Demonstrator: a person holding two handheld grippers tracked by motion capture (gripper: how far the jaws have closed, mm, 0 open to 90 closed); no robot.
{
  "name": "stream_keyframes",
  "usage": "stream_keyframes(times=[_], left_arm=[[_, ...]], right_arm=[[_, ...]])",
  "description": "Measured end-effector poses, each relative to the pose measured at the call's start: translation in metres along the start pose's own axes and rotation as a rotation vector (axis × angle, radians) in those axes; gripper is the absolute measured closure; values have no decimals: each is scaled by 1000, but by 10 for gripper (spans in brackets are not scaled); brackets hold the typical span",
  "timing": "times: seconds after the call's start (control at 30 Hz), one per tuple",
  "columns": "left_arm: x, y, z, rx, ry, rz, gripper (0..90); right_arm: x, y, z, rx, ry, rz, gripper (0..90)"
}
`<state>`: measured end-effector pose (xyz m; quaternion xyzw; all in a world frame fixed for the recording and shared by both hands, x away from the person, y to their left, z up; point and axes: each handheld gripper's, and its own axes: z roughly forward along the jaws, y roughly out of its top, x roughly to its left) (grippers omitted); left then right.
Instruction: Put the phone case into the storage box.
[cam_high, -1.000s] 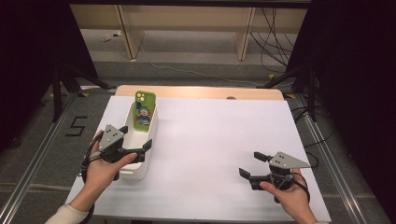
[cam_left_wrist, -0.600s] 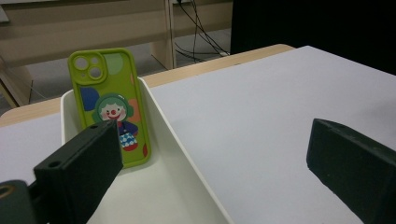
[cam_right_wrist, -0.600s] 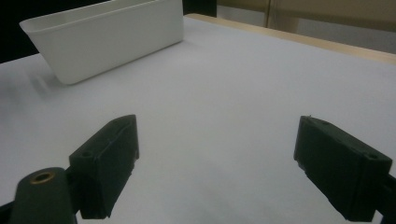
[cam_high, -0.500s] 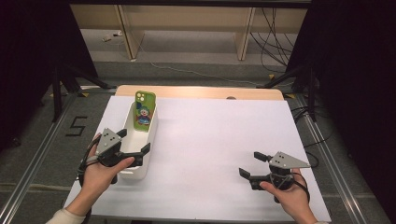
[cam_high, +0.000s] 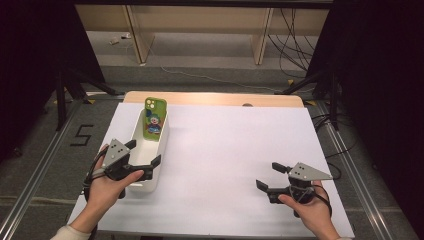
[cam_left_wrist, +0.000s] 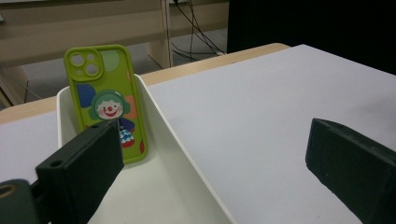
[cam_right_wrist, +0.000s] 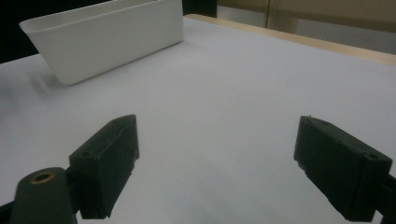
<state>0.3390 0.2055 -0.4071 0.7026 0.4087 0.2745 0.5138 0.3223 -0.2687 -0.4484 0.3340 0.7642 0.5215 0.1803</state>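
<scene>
Glossy green phone case (cam_left_wrist: 108, 103) in smooth white plastic bin (cam_high: 161, 146), matt white paper-like table cover (cam_high: 235, 150), wooden table edge (cam_high: 210, 98).

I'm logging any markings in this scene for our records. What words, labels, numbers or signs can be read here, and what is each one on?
"5": black mark on the floor left of the table.
The green phone case leaning in the white bin carries a cartoon clown picture; no words can be read on it.
The two grippers and the bin show no readable text.
</scene>
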Motion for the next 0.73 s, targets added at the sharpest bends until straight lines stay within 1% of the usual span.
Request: stream_keyframes(times=[0.73], left_arm=[[-3,-3,2,4,-14,-3,43]], right_arm=[[-1,0,0,-1,-1,7,151]])
